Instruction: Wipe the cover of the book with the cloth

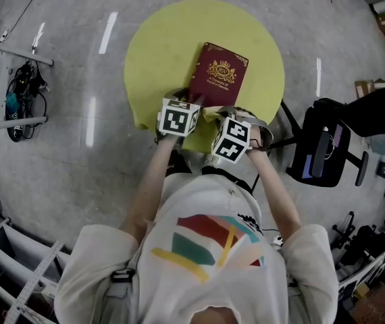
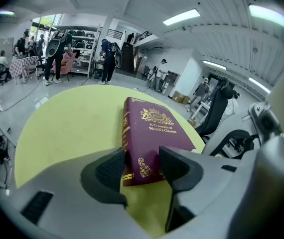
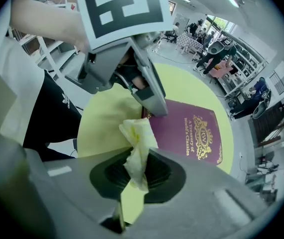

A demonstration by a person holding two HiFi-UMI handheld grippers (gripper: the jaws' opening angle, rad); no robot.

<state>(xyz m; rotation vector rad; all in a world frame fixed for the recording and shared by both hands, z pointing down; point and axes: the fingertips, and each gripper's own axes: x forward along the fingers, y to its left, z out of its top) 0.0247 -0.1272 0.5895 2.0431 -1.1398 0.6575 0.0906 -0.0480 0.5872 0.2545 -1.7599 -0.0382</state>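
Red book (image 1: 217,75) flat on round yellow table (image 1: 159,52). Left gripper (image 2: 140,169) at book's 7 o'clock corner, jaws apart around it. Right gripper (image 3: 138,176) at 5 o'clock, pinching yellow cloth (image 3: 138,136).

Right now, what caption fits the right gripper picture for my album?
Right gripper shut on a yellow cloth, beside the red book on the yellow table.

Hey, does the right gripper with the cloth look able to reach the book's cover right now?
Probably yes. The right gripper, shut on the cloth, sits beside the book, whose cover is bare. The left gripper is only at its near spine corner, jaws apart.
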